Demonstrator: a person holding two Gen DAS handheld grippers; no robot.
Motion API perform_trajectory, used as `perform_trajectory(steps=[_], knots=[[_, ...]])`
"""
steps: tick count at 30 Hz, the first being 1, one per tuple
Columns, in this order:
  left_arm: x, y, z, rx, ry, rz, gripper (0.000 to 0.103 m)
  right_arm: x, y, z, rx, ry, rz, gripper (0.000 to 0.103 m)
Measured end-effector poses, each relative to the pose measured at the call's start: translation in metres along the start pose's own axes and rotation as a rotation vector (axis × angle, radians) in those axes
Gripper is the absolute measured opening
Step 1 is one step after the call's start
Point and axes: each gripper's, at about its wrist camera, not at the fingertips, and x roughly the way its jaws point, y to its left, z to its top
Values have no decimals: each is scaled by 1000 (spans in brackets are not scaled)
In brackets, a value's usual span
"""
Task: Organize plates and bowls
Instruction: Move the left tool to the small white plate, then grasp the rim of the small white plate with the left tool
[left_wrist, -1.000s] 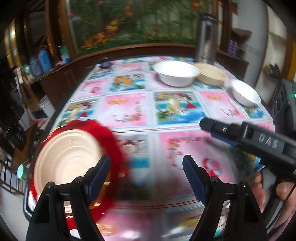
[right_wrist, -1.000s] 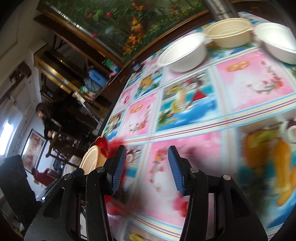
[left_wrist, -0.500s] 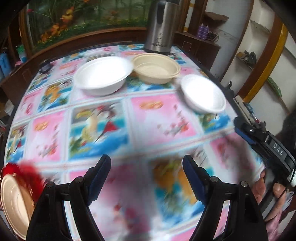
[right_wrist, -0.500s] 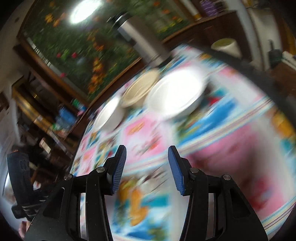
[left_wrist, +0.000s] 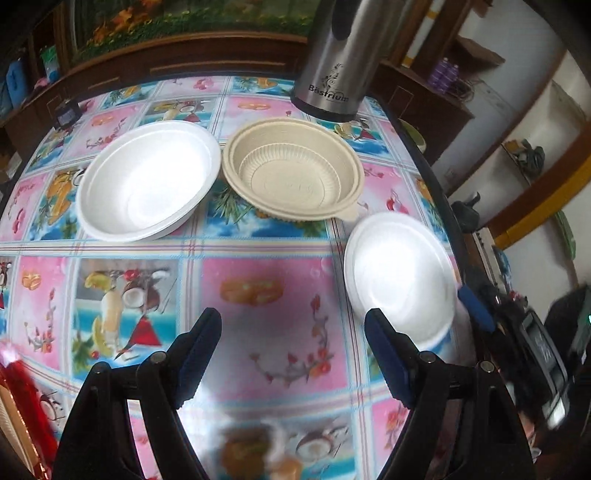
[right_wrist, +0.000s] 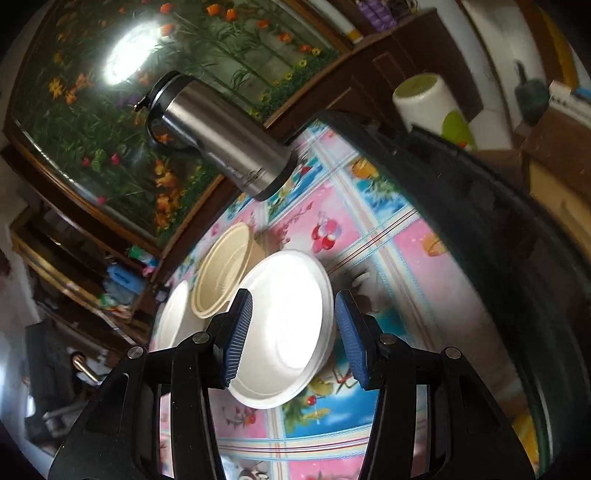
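Right claw lined up on the small bowl

Our right gripper (right_wrist: 293, 338) gapes empty, jaws straddling the small white bowl (right_wrist: 284, 328) straight ahead (near table edge (left_wrist: 448, 206)); left gripper (left_wrist: 293, 354) also spread, bowl off to its right, so right's nearer.

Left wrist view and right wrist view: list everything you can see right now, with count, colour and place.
Big bowl: one, white, far left of table.
Ribbed bowl: one, beige, beside the big bowl, in front of the flask.
Small bowl: one, white, near the right table edge.
Flask: one, steel, back of table.
Red-rimmed item: one, blurred, lower left corner.
Tablecloth: one, pink and blue pictures, covering table.
Left gripper: open, over bare cloth.
Right gripper: open, fingers either side of the small bowl's rim.
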Motion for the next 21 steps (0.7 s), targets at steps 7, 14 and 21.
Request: perform_trajectory(steps=[7,14,21], knots=[[18,-19,15,-49,9,-43,80,-1,-10,-5,75,29,55,46],[37,-34,18,-55,34,-45,80,10,-12,-7,95,57,72,46],[47,-33,12,-73,55,-47,50,19,-15,-7,111,83,87,46]])
